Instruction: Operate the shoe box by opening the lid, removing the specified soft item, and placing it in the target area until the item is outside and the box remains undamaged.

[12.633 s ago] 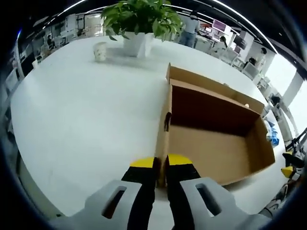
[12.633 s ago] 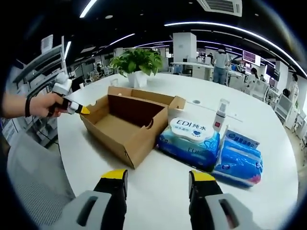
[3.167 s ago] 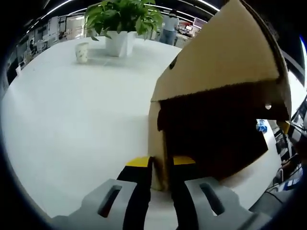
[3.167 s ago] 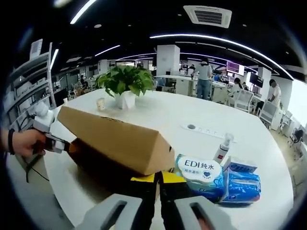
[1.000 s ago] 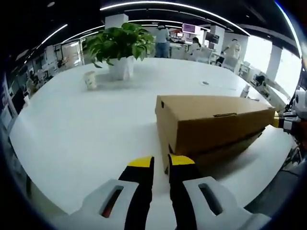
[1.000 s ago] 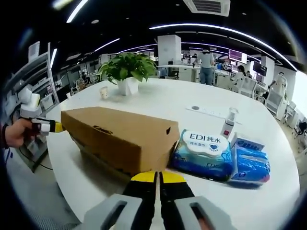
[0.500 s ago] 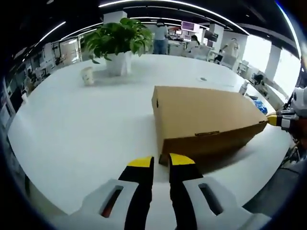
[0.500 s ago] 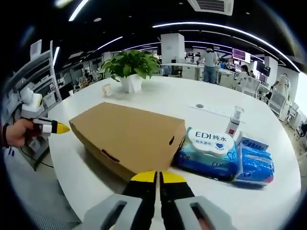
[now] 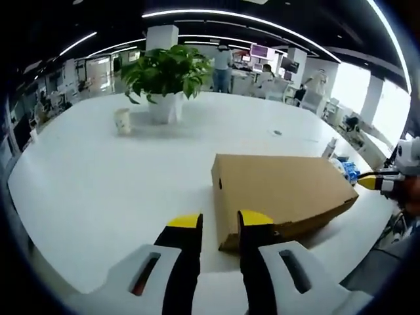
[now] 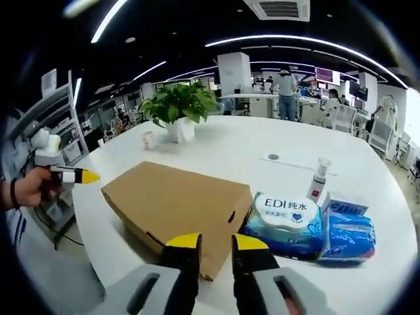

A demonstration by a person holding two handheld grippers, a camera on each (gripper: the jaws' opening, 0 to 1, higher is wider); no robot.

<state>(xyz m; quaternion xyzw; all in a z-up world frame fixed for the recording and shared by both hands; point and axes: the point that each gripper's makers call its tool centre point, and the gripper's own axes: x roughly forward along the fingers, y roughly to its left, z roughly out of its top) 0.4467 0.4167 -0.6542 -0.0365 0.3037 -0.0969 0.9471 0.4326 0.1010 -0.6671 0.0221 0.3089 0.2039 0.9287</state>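
Note:
The brown cardboard shoe box [image 9: 282, 190] lies on the white table with its lid down. My left gripper [image 9: 220, 223] hovers just before the box's near end, jaws a little apart and holding nothing. From the other side, the box [image 10: 177, 197] runs away to the left, and my right gripper [image 10: 216, 243] hangs over its near corner, open and empty. A white-and-blue pack of wet wipes [image 10: 285, 213] lies against the box's right side. The left gripper [image 10: 82, 176], held by a hand, points at the box's far end. The right gripper [image 9: 367, 180] appears beyond the box.
A blue tissue pack [image 10: 348, 230] lies beside the wipes, with a small spray bottle [image 10: 318, 174] behind them. A potted plant [image 9: 164, 72] and a paper cup [image 9: 122, 121] stand farther back on the round white table [image 9: 98, 177]. People and desks fill the room behind.
The lid has come down flat on the box. Both grippers have drawn back from the box ends, and their jaws, pressed together before, now stand slightly apart.

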